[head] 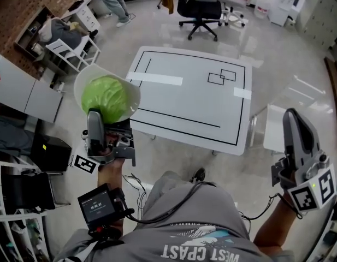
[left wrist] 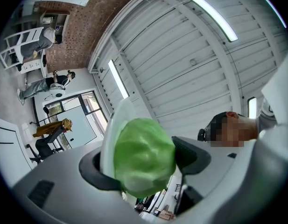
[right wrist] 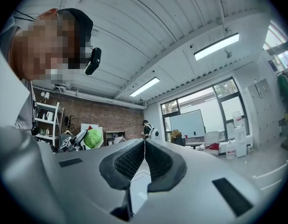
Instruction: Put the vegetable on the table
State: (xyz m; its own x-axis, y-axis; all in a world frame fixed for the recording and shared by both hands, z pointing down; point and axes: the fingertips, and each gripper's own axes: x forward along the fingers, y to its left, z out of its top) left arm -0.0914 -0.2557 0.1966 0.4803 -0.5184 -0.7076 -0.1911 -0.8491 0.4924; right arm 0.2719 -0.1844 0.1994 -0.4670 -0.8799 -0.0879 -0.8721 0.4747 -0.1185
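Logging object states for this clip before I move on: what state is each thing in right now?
cabbage: in the air, inside the white bowl, gripped.
white bowl: tilted, held up by its wall.
left gripper: fingers wide, shut on bowl wall and cabbage together.
right gripper: fingers together, nothing between them.
table: cabbage not yet on it.
office chair: upright, unoccupied.

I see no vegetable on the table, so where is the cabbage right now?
In the head view the cabbage sits in a white bowl gripped by the left claw, at the picture's left, just off the white table's left edge.
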